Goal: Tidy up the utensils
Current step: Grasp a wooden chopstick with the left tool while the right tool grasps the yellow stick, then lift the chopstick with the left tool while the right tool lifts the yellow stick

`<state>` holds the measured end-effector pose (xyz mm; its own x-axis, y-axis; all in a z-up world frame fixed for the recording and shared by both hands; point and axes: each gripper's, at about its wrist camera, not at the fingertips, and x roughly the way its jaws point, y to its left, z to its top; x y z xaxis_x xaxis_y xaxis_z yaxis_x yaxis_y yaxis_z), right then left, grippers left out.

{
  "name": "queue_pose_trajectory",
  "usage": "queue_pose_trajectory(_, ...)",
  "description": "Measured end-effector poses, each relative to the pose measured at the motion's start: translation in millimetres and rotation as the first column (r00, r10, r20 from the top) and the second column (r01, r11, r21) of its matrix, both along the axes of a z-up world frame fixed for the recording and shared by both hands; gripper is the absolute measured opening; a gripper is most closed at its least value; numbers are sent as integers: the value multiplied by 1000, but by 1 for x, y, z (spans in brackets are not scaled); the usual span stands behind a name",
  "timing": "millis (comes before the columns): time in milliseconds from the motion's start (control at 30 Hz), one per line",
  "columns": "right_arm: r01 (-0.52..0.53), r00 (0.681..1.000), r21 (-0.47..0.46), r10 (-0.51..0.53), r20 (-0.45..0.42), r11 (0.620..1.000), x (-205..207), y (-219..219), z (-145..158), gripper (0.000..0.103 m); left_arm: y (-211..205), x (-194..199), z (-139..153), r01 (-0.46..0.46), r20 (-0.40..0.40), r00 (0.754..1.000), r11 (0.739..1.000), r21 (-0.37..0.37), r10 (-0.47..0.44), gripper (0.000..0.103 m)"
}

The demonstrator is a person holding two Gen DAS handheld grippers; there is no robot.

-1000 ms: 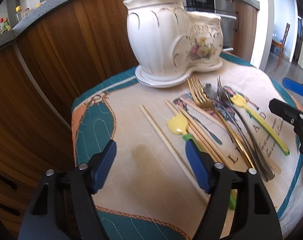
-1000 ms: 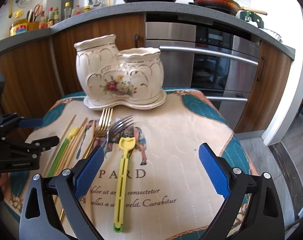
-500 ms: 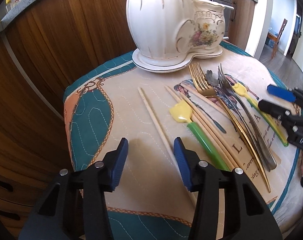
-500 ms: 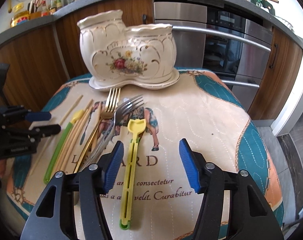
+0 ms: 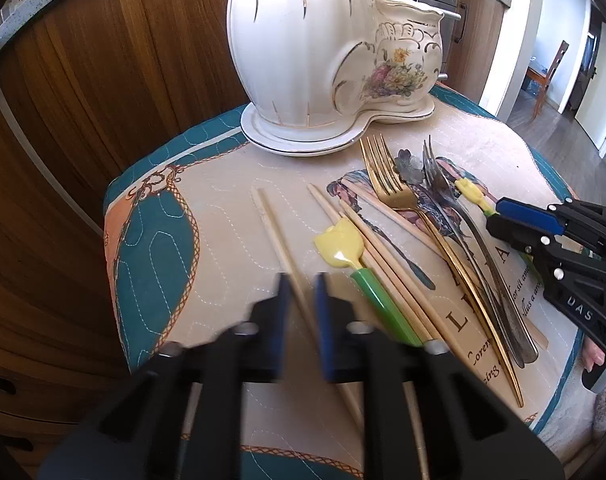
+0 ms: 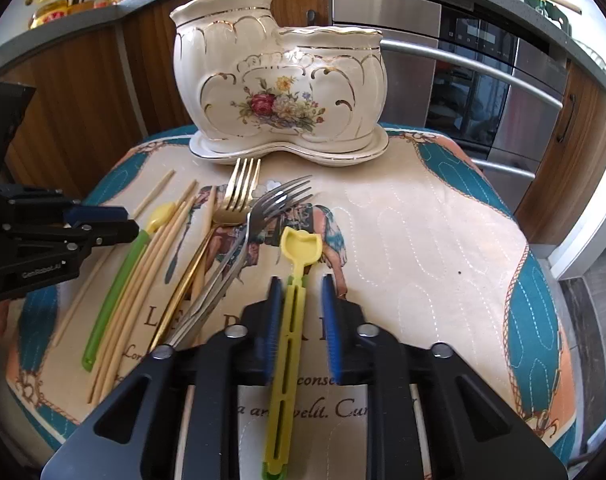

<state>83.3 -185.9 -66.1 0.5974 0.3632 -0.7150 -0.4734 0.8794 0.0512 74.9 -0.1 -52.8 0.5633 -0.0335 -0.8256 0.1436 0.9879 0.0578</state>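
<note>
A lone chopstick lies on the quilted mat that covers the surface, its long axis running from near me away toward the ceramic holder, leaning a little left at its far tip. My left tongs point steeply down over its near half; their jaws have just been closing and now stand almost together with the chopstick between them, though the blur keeps me from telling whether the pads truly press it. My right tongs also tilt downward, over the yellow utensil, which lies lengthwise away from me with its shovel-shaped head at the far end. These jaws have just been closing too; the left pad sits against the handle while a narrow gap shows at the right pad. Between the two lie the rest: a green-handled yellow spoon, a bundle of chopsticks, a gold fork and a silver fork, all with heads toward the holder. The holder stands upright on its own saucer at the far edge of the mat, in front of wooden cabinets and an oven.
</note>
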Motion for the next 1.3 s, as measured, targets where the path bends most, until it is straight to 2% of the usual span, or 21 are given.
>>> queue_pose_trajectory(267, 48, 998, 101, -52, 40, 994, -2, -23, 14, 11, 12, -12, 1, -26, 41, 999, 997, -69, 29, 4)
queue_pose_trajectory(433, 69, 995, 195, -83, 60, 978, -1, -37, 30, 11, 21, -29, 25, 10, 136, 991, 987, -163, 13, 4)
queue_pose_trajectory(567, 49, 988, 239, -82, 129, 970, 6, -37, 59, 11, 21, -38, 58, 59, 260, 966, 975, -213, -1, 4)
queue_pose_trajectory(633, 40, 984, 267, -85, 158, 963, 14, -35, 78, 11, 19, -36, 82, 94, 332, 943, 966, -239, -9, 4)
queue_pose_trajectory(733, 23, 970, 296, -94, 226, 955, 27, -32, 106, 11, 17, -31, 119, 136, 447, 895, 958, -253, -9, 4)
queue_pose_trajectory(833, 6, 965, 366, -101, 242, 931, 51, -28, 129, 11, 16, -16, 149, 148, 527, 850, 955, -258, 10, 4)
queue_pose_trajectory(900, -6, 965, 419, -105, 241, 908, 71, -23, 140, 11, 13, 6, 161, 141, 547, 836, 953, -269, 31, 4)
queue_pose_trajectory(1033, -9, 963, 462, -117, 243, 887, 105, -14, 148, 11, 18, 44, 177, 143, 569, 819, 936, -322, 71, 4)
queue_pose_trajectory(1133, -11, 971, 520, -116, 210, 854, 132, -11, 147, 11, 18, 72, 182, 146, 591, 800, 925, -351, 98, 4)
queue_pose_trajectory(1300, 22, 976, 577, -142, 163, 816, 166, -6, 131, 11, 12, 97, 173, 135, 615, 779, 927, -349, 119, 4)
